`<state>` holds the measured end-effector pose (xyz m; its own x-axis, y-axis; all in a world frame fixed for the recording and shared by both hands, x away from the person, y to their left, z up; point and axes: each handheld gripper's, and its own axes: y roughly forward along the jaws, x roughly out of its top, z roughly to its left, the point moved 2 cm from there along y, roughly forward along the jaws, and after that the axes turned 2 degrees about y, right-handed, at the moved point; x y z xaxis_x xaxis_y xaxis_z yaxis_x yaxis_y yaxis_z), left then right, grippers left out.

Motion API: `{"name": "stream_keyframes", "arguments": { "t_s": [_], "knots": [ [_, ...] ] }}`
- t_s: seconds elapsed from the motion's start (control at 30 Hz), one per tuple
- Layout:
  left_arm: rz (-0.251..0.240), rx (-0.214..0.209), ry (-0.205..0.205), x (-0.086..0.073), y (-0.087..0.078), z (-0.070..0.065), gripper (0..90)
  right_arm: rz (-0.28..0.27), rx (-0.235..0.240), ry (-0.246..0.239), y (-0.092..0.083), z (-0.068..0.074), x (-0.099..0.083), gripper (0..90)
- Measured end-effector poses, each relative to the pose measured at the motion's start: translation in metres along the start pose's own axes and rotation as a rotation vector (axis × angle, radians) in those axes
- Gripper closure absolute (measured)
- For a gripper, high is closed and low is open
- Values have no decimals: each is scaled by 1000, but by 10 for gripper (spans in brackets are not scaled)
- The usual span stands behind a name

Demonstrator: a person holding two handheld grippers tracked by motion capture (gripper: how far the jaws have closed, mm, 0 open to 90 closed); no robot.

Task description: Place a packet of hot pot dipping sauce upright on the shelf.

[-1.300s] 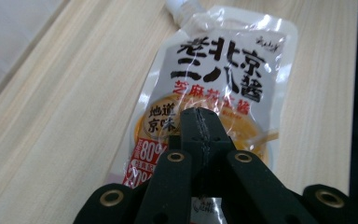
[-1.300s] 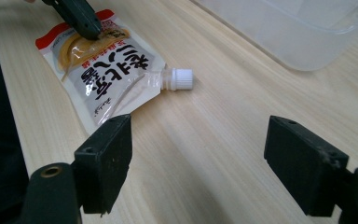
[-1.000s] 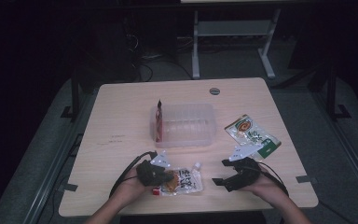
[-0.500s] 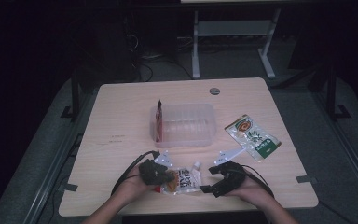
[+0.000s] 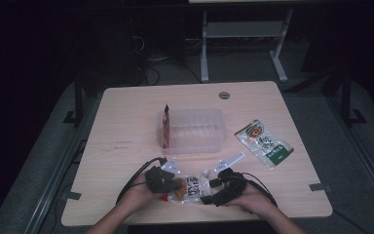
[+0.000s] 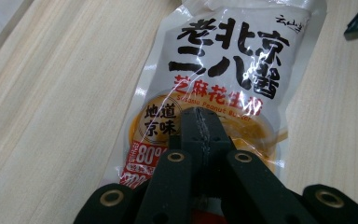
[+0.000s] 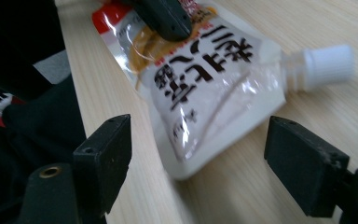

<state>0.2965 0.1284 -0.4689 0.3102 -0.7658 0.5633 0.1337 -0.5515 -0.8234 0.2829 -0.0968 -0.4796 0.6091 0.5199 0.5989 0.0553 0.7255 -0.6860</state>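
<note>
White spouted sauce pouch (image 6: 223, 70), printed "老北京二八酱", near table edge: left gripper (image 6: 200, 135) clamped on it; right gripper (image 7: 200, 158) just narrowing, jaws apart around it.

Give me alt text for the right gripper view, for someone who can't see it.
A white spouted sauce pouch lies on a wooden table ahead of the right gripper, whose two black jaws stand apart. The left gripper pinches the pouch's far end.
</note>
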Motion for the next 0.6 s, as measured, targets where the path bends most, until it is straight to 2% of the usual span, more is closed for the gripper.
{"name": "stream_keyframes", "arguments": {
  "t_s": [0.13, 0.23, 0.27, 0.3, 0.4, 0.43, 0.53, 0.6],
  "knots": [
    [4, 4, 6, 0, 0, -1, 900, 8, 12, -16, 7, 1, 7, 265],
    [7, 2, 10, 0, -1, 0, 899, 9, 14, -16, 9, 0, 11, 332],
    [4, -1, 8, 0, -1, 0, 900, 9, 36, -10, 12, -2, 13, 362],
    [4, -1, 8, -1, -1, 0, 899, 10, 52, -6, 13, -3, 14, 429],
    [-2, 3, 4, -1, 0, 0, 899, 21, 75, 1, 15, -5, 17, 480],
    [-3, 0, 1, -1, 0, 0, 899, 25, 90, 1, 18, -6, 19, 535],
    [-4, 0, 0, -1, 0, 0, 900, 29, 106, 4, 21, -7, 21, 569],
    [-6, -1, 1, -1, 0, 1, 900, 38, 112, -11, 23, -7, 23, 613]
  ]
}}
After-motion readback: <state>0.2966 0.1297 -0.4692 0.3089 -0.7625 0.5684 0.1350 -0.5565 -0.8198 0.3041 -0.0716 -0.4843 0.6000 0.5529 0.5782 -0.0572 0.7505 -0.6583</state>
